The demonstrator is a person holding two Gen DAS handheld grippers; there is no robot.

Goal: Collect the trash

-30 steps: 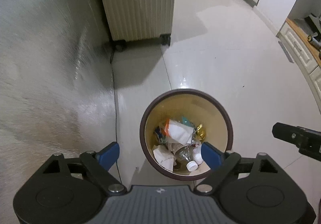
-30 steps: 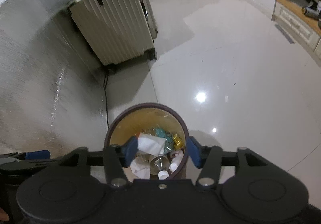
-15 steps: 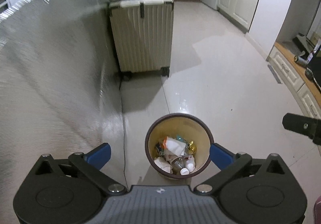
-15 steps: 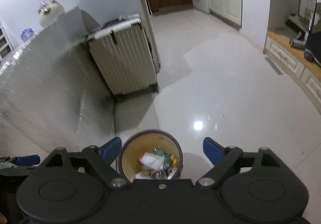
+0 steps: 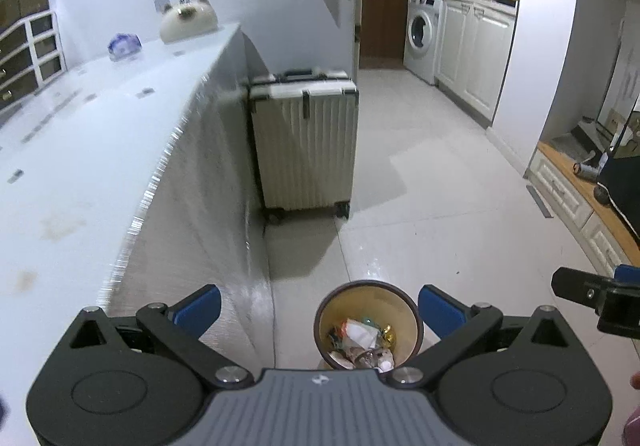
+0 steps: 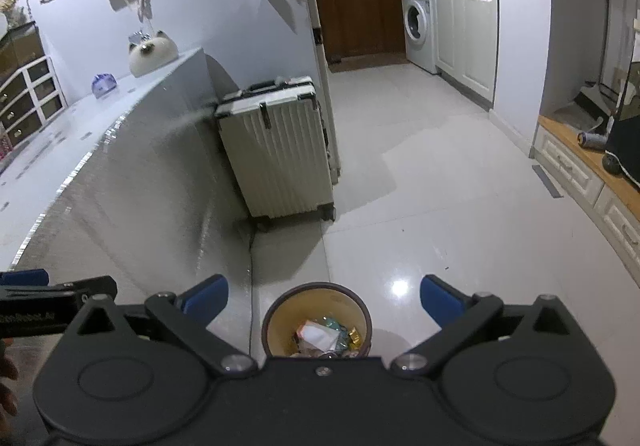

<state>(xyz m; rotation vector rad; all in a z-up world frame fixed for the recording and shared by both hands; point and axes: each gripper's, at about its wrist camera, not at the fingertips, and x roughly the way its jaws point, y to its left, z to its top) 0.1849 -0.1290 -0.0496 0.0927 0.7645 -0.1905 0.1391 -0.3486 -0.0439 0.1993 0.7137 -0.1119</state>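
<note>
Partly, the bin (image 5: pixel 367 320) on the floor beside the worktop (image 5: pixel 80 166) is cut off by each hand-held gripper body; crumpled wrappers (image 6: pixel 320 336) are seen inside it. Left hand-held gripper (image 5: pixel 318 308) and right hand-held gripper (image 6: pixel 324 300) are spread wide, the right's jaws having just been opening, nothing between them.

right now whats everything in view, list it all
trash bin: one, brown rim, tan inside, on the floor below both tools
trash: mixed wrappers and bottles, inside the bin
suitcase: one, cream, upright beside the counter's end
counter: one, pale, at left
cat-face ornament: one, cream, on the counter's far end
blue object: one, on the counter
washing machine: one, white, far end of the room
cabinets: white, beside the washer
left tool: open, blue pads, empty
right tool: open, blue pads, empty
</note>
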